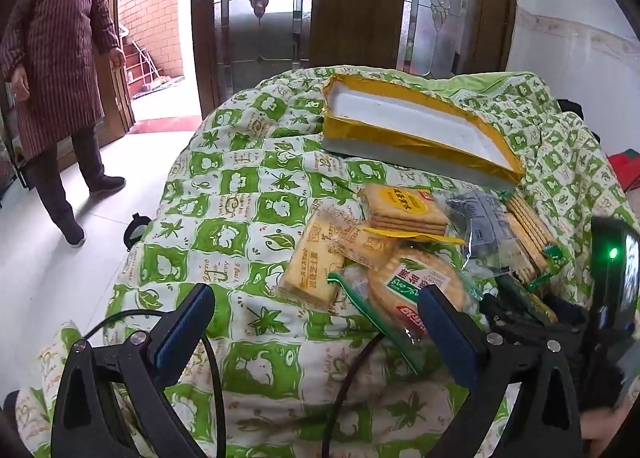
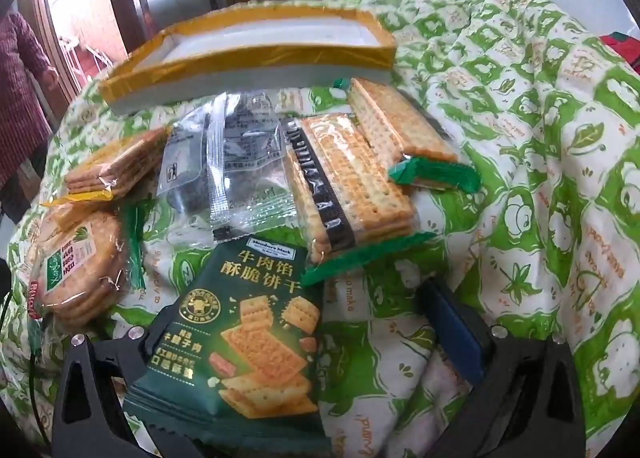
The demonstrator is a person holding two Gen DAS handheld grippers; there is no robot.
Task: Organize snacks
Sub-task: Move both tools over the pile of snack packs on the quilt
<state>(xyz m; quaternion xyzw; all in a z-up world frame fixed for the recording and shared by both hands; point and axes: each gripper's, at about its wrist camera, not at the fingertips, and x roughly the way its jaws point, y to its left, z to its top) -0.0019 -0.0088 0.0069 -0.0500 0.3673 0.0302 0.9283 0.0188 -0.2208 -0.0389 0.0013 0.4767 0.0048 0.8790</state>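
**Snack sort: both tongs wide open, nothing held**

I see the snacks piled on a green-and-white quilt (image 1: 224,185) draped over what I take to be a desk; the surface is soft and uneven, so packs will rock when pressed.

- Foam tray (image 1: 416,125) with yellow taped rim, empty, just behind the pile. Probably the drop target. Light and stiff, dents easily.
- Dark green pack (image 2: 244,338) lies between the right tongs' (image 2: 304,338) fingers, not clamped. It reads "Member's Mark" and "牛肉馅酥脆饼干". Glossy film, probably slippery; I'd grip across the flat body, gently.
- Long cracker sleeves (image 2: 356,185), green end seals, with a dark band whose text I can't read. Brittle; take them mid-length across the narrow sides.
- Round biscuit pack (image 1: 412,282), green/white label, partly legible. It sits just ahead of the left tongs (image 1: 316,318), which hold nothing.
- Square cracker pack (image 1: 404,205) with yellow oval label, unreadable.
- Pale sandwich pack (image 1: 312,270): "岩烧芝士" printed on it.
- Clear wrapper (image 2: 228,161) with dark contents, small print too fine. Crinkly and limp; pinch the sealed edge.

All are light; crushing is the main risk.
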